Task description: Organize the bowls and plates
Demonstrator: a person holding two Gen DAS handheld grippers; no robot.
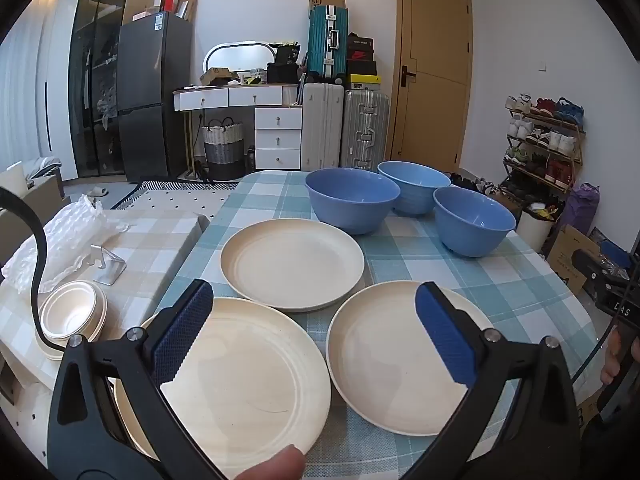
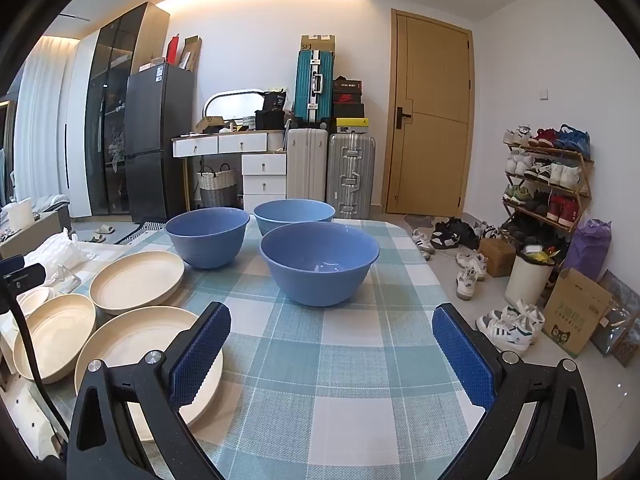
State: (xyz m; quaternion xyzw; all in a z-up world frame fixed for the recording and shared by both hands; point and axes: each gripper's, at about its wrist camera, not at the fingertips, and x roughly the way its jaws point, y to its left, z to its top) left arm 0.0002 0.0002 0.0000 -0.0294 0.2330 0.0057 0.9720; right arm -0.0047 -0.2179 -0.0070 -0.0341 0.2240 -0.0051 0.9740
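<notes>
Three cream plates lie on the blue checked tablecloth: a near-left plate (image 1: 248, 384), a near-right plate (image 1: 400, 360) and a far plate (image 1: 292, 264). Three blue bowls stand behind them: left (image 1: 352, 200), back (image 1: 414, 188) and right (image 1: 474, 222). My left gripper (image 1: 314, 296) is open and empty, above the two near plates. My right gripper (image 2: 330, 316) is open and empty, above the cloth in front of the nearest blue bowl (image 2: 320, 260), with the plates (image 2: 136, 276) to its left.
A side table at left holds small stacked cream bowls (image 1: 74, 314), a metal stand (image 1: 108, 266) and bubble wrap (image 1: 68, 236). The table's right edge (image 2: 436, 276) drops to a floor with shoes, a bin (image 2: 528, 276) and a cardboard box (image 2: 574, 312).
</notes>
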